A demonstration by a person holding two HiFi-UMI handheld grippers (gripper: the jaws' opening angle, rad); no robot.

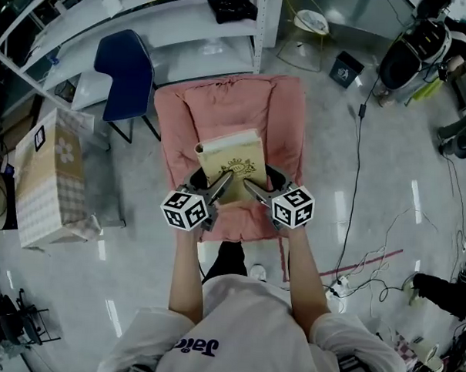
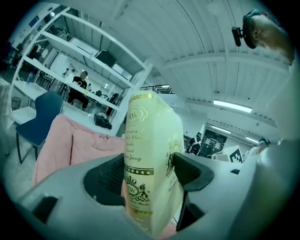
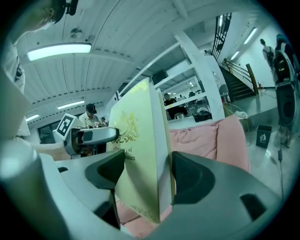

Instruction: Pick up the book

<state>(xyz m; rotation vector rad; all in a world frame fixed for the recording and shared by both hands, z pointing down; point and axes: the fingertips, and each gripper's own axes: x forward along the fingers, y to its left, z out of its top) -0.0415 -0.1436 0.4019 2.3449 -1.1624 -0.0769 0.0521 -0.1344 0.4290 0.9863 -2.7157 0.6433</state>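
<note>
A cream hardback book (image 1: 234, 162) with gold ornament on its cover is held above the pink cushion (image 1: 282, 118). My left gripper (image 1: 222, 184) is shut on the book's near left corner, its spine (image 2: 140, 164) standing between the dark pads. At the near right corner my right gripper (image 1: 251, 187) is shut on the book (image 3: 140, 159), cover on one side and page block on the other. From the right gripper view the left gripper (image 3: 86, 136) shows beyond the book.
The pink cushion covers a seat. A blue chair (image 1: 126, 69) stands at its left. White shelving (image 1: 186, 25) runs along the back. A patterned box (image 1: 48, 181) sits left on the floor. Cables (image 1: 353, 264) trail on the floor at right.
</note>
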